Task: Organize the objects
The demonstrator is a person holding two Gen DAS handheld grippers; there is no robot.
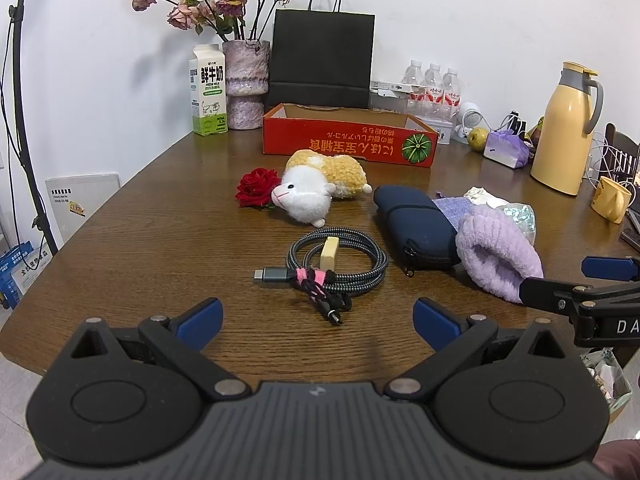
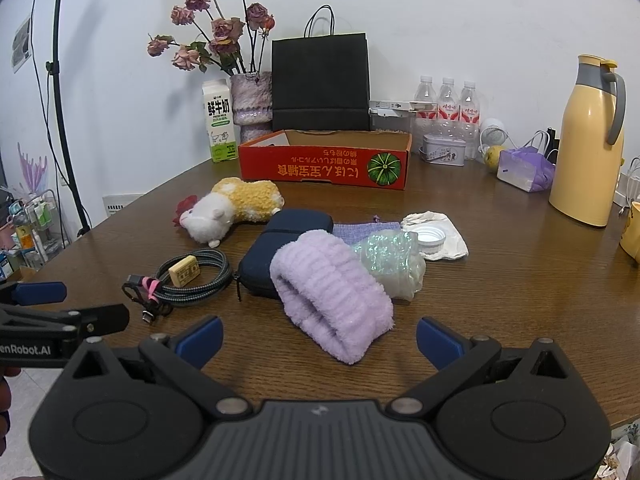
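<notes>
Right wrist: red box (image 2: 324,168) contents unclear; grippers open.

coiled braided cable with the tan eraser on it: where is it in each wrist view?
Left wrist: coiled cable lies centre frame on the table, just ahead of the open left tool, left of the navy pouch.
Right wrist: same cable sits left of centre, left of the navy pouch and the purple fuzzy band.
Shared landmark: the red cardboard box at the back of the table, behind the plush toy.
</notes>
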